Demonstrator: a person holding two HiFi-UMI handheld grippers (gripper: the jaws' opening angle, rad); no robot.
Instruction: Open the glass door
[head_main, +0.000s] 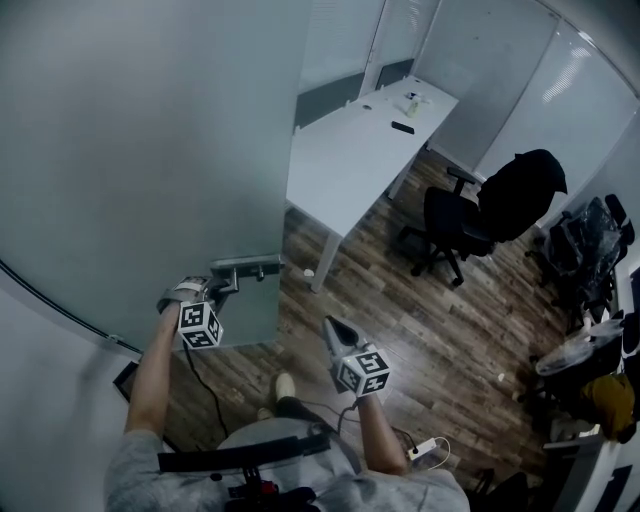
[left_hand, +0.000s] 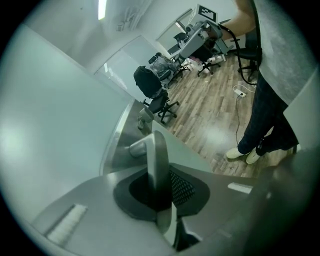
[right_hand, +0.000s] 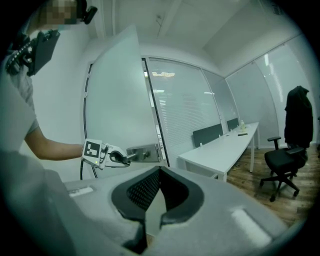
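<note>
The frosted glass door (head_main: 150, 150) stands swung partway in from its frame, with a metal lock plate and lever handle (head_main: 245, 268) at its edge. My left gripper (head_main: 222, 285) is shut on that handle. In the left gripper view the silver lever (left_hand: 156, 160) runs up between the two dark pads of the left gripper (left_hand: 159, 187). The right gripper view also shows the door (right_hand: 120, 100), the handle (right_hand: 142, 154) and the left gripper (right_hand: 116, 157) on it. My right gripper (head_main: 330, 322) hangs free near my waist, away from the door, its jaws (right_hand: 160, 170) shut with nothing between them.
A long white desk (head_main: 350, 150) stands past the door's edge. Beyond it are a black office chair (head_main: 455, 225) and a chair draped with a black jacket (head_main: 525, 185). A power strip (head_main: 425, 450) and its cable lie on the wood floor by my feet.
</note>
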